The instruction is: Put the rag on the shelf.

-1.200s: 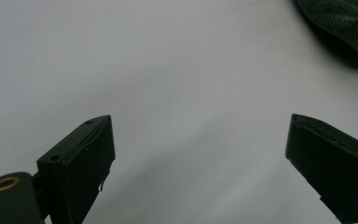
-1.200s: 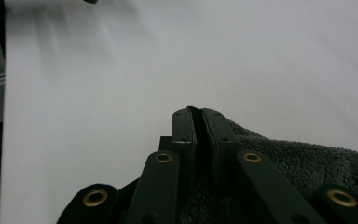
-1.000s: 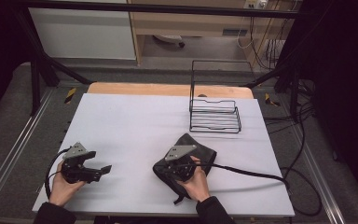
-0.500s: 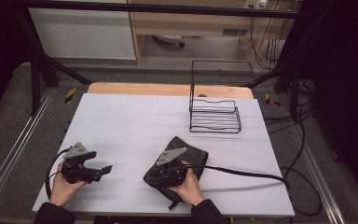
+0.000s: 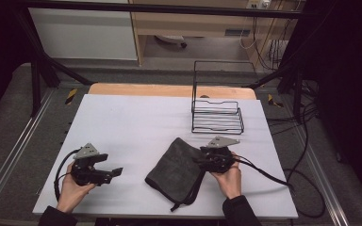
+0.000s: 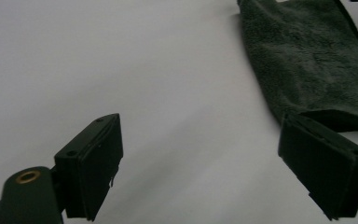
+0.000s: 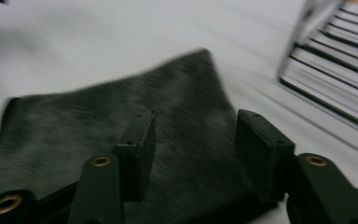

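Observation:
A dark grey cloth (image 5: 176,165) lies flat on the white table (image 5: 136,122), near the front and right of the middle. At the cloth's right edge my right gripper (image 5: 197,162) points left and is held low. In the right gripper view this gripper (image 7: 198,147) is open, its jaws apart just over the cloth (image 7: 98,130) with nothing pinched. My left gripper (image 5: 117,172) rests at the front left and points right toward the cloth. In its own view the left gripper (image 6: 209,170) is wide open over bare table, with the cloth (image 6: 317,60) ahead on the right.
A black wire rack (image 5: 217,115) stands behind the cloth at the back right, and also shows as the rack (image 7: 340,65) in the right gripper view. Cables (image 5: 273,176) trail off the table's right side. A wooden edge (image 5: 146,89) runs along the far side.
My right gripper has moved right, from on top of the cloth to its right edge, so the cloth now lies uncovered. The left gripper has stayed put.

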The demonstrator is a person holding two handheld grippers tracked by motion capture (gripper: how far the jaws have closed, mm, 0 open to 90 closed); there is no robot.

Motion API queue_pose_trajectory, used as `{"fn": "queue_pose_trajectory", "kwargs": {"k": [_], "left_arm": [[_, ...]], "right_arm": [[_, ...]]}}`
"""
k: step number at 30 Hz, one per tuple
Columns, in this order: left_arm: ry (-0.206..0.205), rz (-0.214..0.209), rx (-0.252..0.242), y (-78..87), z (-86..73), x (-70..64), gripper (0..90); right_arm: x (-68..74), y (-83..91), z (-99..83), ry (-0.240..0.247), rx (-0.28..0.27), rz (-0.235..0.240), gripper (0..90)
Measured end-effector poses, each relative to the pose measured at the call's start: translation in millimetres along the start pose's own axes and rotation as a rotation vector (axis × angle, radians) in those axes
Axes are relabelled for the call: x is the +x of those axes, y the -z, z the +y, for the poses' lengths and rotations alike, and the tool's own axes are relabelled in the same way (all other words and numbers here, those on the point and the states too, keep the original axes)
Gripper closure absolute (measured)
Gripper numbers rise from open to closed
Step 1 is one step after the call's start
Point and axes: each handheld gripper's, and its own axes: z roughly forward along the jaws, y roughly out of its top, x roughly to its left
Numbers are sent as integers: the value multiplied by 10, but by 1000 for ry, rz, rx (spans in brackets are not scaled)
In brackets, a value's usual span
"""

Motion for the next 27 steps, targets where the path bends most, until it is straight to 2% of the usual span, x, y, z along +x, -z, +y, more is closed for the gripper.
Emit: {"fn": "queue_pose_trajectory", "kwargs": {"k": [3, 5, 9, 13, 15, 19, 22, 24, 27], "left_arm": [[5, -6, 7, -53, 50, -62, 181], [2, -21, 17, -150, 145, -166, 194], [-23, -47, 37, -310, 288, -322, 242], [-65, -58, 67, -460, 380, -469, 256], [-62, -78, 65, -503, 396, -512, 270], [-57, -97, 99, -609, 382, -580, 307], [-60, -115, 132, -681, 332, -627, 327], [-57, -135, 153, -719, 299, -635, 362], [-43, -145, 180, -769, 256, -644, 426]], "right_arm": [[-147, -20, -129, -39, 29, -60, 532], [-208, -70, -186, -46, 52, -82, 546], [-248, -153, -227, -50, 75, -67, 633], [-272, -176, -212, -65, 83, -61, 821], [-284, -179, -186, -67, 77, -60, 838], [-319, -229, -168, -57, 81, -72, 827], [-327, -208, -177, -55, 83, -78, 709], [-339, -178, -195, -85, 73, -74, 640], [-362, -178, -260, -116, 80, -74, 591]]}}
